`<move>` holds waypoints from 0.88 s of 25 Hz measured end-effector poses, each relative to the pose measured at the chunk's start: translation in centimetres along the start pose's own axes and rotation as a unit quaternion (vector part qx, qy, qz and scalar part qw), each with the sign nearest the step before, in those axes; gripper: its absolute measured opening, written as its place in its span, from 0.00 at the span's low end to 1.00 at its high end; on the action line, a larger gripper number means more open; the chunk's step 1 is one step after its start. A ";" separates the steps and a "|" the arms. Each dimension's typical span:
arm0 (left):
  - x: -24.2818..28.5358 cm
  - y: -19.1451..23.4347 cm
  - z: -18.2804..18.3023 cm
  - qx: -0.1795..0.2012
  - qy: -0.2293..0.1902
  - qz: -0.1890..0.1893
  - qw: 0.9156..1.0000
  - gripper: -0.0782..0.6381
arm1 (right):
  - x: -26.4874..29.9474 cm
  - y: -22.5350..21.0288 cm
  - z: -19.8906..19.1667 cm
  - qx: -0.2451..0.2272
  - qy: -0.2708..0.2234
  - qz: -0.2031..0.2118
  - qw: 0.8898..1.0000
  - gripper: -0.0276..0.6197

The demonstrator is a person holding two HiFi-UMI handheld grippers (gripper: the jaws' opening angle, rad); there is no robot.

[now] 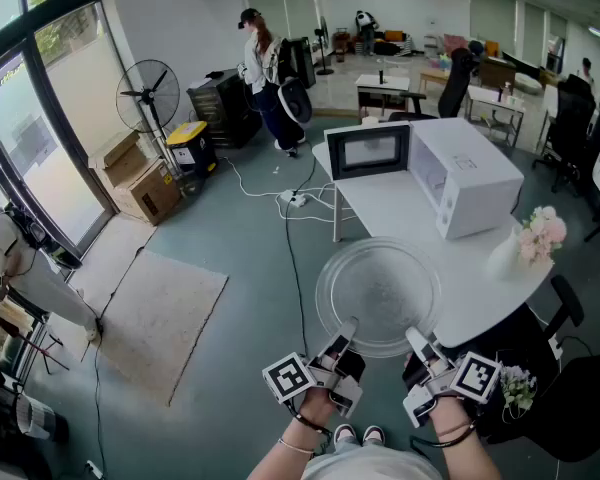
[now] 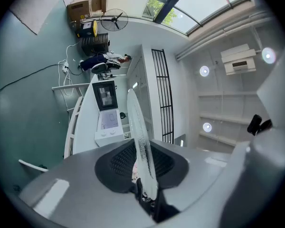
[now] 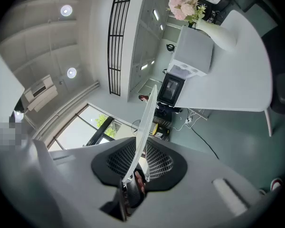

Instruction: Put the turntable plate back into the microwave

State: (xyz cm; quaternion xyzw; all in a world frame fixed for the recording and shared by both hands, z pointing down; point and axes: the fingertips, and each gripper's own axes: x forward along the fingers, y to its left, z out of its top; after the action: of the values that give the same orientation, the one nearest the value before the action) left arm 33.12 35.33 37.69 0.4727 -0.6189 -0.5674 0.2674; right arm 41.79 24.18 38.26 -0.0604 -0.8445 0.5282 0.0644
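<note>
Glass turntable plate (image 1: 378, 293), held roughly flat over the table's (image 1: 400, 218) near edge, its near rim clamped by left gripper (image 1: 346, 330) and right gripper (image 1: 416, 340). Probably stiff, weighty, slippery and breakable, so paired rim grips suit it.

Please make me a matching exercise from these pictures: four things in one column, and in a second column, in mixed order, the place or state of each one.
Things
1. turntable plate
2. microwave
3. pink flowers
4. fan

Places or states
A. stands on the floor by the window
B. on the white table, door open
C. held at its near rim by the left tool and the right tool
D. in a white vase at the table's edge

Pairs: 1-C, 2-B, 3-D, 4-A
</note>
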 end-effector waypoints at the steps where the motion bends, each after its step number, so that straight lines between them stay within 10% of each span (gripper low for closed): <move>1: 0.0 0.1 0.2 0.001 0.000 0.001 1.000 0.17 | 0.2 0.2 0.0 -0.005 0.000 0.003 1.000 0.15; 22: 0.4 1.8 4.2 -0.015 0.025 -0.011 1.000 0.17 | 3.6 -0.2 -1.4 -0.014 -0.010 -0.041 0.999 0.16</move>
State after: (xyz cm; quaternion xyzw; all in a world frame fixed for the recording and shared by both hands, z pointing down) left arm 28.83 36.69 38.44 0.4892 -0.5982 -0.5676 0.2839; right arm 38.48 26.00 39.19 -0.0214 -0.8540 0.5141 0.0770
